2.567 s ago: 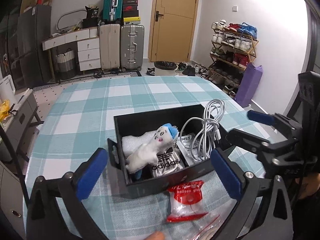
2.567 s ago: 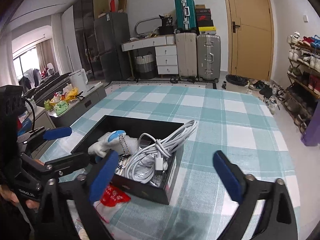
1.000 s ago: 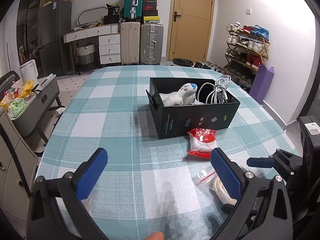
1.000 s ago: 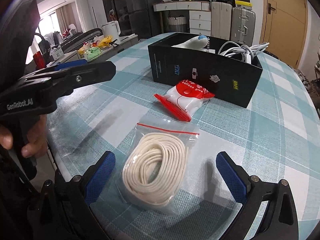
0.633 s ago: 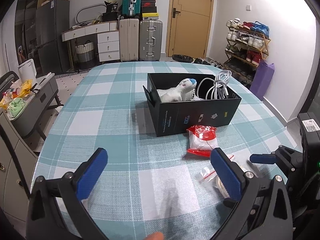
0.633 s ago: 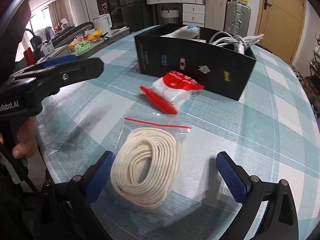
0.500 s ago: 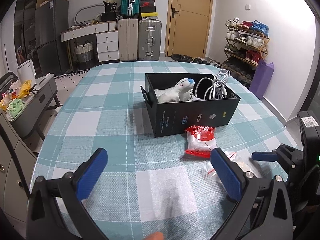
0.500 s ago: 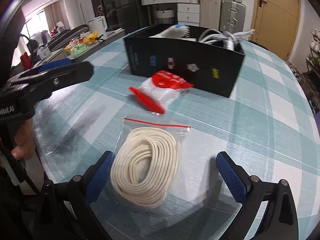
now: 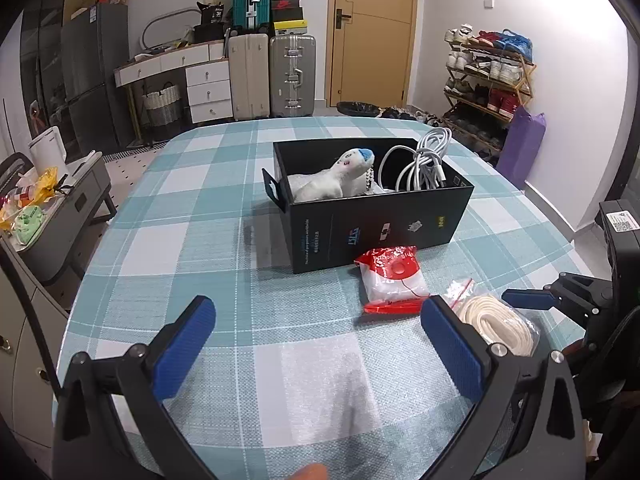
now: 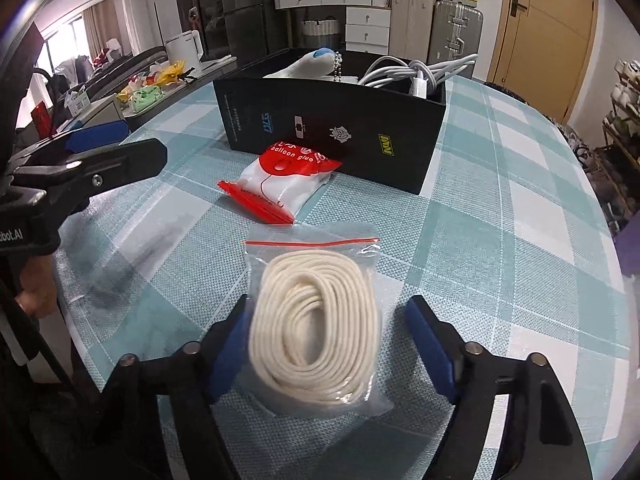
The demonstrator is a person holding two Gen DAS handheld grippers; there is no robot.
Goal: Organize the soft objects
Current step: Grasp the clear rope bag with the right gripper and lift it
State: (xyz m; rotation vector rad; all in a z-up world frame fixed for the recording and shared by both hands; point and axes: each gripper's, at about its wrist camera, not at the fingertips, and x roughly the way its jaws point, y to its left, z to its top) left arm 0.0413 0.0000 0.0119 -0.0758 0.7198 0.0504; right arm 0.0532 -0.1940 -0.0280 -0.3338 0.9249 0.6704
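A clear zip bag of coiled white rope (image 10: 318, 320) lies on the checked tablecloth between the fingers of my right gripper (image 10: 328, 340), which is open around it; the left pad touches the bag. The bag also shows in the left wrist view (image 9: 496, 320). A red and white balloon glue packet (image 10: 280, 184) lies just beyond, against a black box (image 10: 332, 120) that holds a white plush toy (image 9: 336, 178) and white cables (image 9: 420, 164). My left gripper (image 9: 320, 348) is open and empty above the table, left of the bag.
The round table (image 9: 192, 216) with a teal checked cloth drops off close behind both grippers. A grey side cabinet (image 9: 52, 208) stands to the left. Suitcases (image 9: 272, 76) and a shoe rack (image 9: 488, 80) are across the room.
Both grippers pulled back from the box toward the near table edge. My right gripper then lowered over the rope bag and its fingers have narrowed around it.
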